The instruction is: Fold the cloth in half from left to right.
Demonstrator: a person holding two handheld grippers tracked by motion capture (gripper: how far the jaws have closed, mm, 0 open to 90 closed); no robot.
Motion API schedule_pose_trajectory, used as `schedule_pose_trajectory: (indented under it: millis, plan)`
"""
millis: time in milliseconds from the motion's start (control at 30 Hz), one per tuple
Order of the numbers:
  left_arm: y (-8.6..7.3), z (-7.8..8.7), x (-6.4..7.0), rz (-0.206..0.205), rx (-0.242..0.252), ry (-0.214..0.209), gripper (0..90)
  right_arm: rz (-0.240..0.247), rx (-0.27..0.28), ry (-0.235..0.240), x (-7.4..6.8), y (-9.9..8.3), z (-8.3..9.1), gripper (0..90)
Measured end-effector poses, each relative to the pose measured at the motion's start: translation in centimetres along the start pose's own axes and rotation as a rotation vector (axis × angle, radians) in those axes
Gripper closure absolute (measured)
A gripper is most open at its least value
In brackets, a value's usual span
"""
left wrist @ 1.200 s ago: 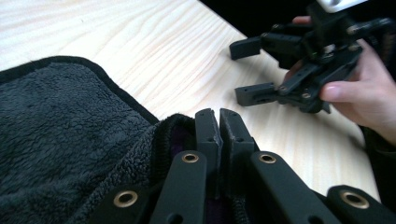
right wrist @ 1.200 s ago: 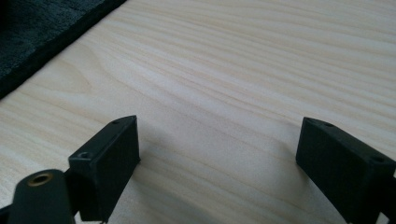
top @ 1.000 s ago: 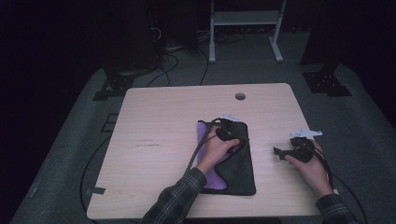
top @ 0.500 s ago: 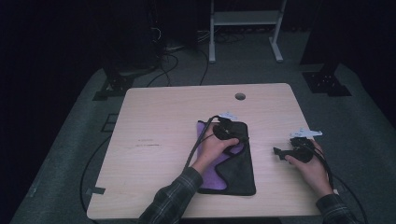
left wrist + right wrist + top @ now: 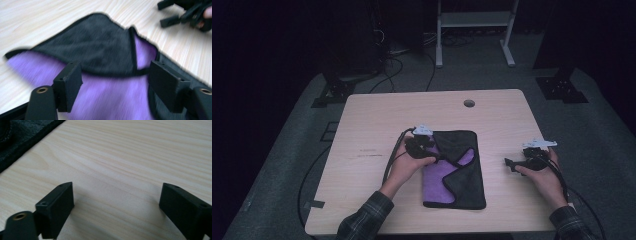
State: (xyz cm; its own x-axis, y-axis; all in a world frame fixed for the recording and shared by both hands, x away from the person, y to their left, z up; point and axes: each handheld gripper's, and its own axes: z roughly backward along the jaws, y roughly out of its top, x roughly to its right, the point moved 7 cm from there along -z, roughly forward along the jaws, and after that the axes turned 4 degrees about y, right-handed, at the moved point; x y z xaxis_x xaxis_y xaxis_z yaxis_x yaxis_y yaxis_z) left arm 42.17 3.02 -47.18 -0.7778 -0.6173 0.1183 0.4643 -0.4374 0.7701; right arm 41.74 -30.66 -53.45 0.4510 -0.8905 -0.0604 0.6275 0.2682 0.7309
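From above, the cloth (image 5: pixel 455 170) lies in the middle of the table (image 5: pixel 372 120), a little toward the lower right. It is black outside and purple inside, and one black corner is folded over the purple. Your left gripper (image 5: pixel 432 152) sits at the cloth's upper left edge, with its tip over the purple part. Your right gripper (image 5: pixel 512 164) rests on bare wood at the right of the frame, well apart from the cloth.

In your left gripper view, the two black jaws stand wide apart and hold nothing. The purple cloth (image 5: pixel 105 97) lies between and under them at the bottom. The black flap fills the middle. The other gripper (image 5: pixel 185 15) sits in the upper right corner.

In your right gripper view, the jaws are also wide apart and empty, over bare table (image 5: pixel 130 162). A black edge of the cloth (image 5: pixel 22 137) shows in the upper left corner.
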Motion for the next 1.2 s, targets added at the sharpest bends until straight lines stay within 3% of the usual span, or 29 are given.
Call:
schedule_pose_trajectory:
  millis: [167, 233, 367, 533, 667, 867, 1033, 1200]
  plan:
    - [-2.7, 2.2, -1.2, -0.003, -0.015, 0.049, 20.9, -0.004, 0.005, -0.006, 0.0, 0.2, -0.1, 12.8]
    - [-3.9, 2.9, -1.9, -0.005, -0.027, 0.065, 19.9, -0.014, 0.012, -0.011, 0.1, 0.2, 0.0, 18.9]
    - [-6.4, 4.0, -3.0, -0.002, -0.063, 0.108, 19.0, -0.016, 0.041, -0.017, 0.2, 0.3, 0.2, 38.7]
    - [-9.2, 5.1, -3.9, 0.011, -0.094, 0.124, 18.6, -0.011, 0.056, -0.003, 0.3, 0.3, 0.4, 62.5]
    - [-10.2, 5.6, -4.3, 0.017, -0.111, 0.137, 18.0, -0.023, 0.048, 0.023, 0.6, 0.3, 0.7, 79.7]
    - [-10.9, 6.0, -4.8, 0.010, -0.101, 0.145, 16.6, 0.010, 0.048, 0.085, -0.4, 1.2, 1.1, 80.2]
    - [-11.4, 6.0, -5.3, -0.052, -0.106, 0.207, 11.3, 0.043, 0.075, 0.143, -2.2, 2.7, 1.4, 77.8]
    - [-11.7, 5.7, -5.5, -0.049, -0.084, 0.220, 1.4, 0.076, 0.098, 0.206, -4.5, 4.0, 1.7, 76.2]
